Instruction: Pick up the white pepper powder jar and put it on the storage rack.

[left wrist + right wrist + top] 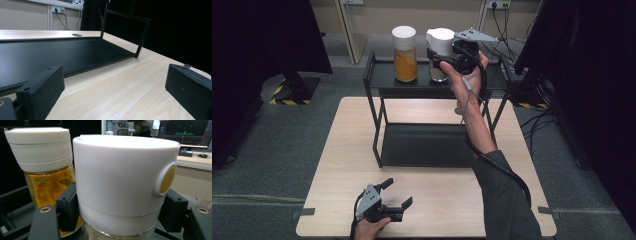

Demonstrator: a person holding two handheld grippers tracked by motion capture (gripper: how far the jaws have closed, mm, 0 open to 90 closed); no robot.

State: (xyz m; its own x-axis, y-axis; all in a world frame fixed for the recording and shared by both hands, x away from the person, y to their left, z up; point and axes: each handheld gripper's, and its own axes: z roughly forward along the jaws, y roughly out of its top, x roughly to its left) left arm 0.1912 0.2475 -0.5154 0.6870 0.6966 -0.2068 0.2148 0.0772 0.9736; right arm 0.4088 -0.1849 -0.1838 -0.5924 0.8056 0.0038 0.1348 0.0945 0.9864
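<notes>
Two jars stand on the top shelf point(382, 75) of a black two-tier rack. The left jar point(405, 55) point(45, 170) holds orange powder under a white lid. My right gripper point(443, 61) point(120, 207) is shut on the second white-lidded jar point(439, 47) point(125, 177), with a pad point(67, 207) pressed against each side just below the lid. Its base sits level with the shelf; whether it is lifted I cannot tell. My left gripper point(398, 193) point(115, 87) rests open near the table's front edge, with nothing between its fingers.
The rack's lower shelf point(427, 145) point(50, 55) lies bare on the wooden table point(337, 165), just ahead of the left gripper. Black curtains and stands flank the table. Cables run along the floor at the right.
</notes>
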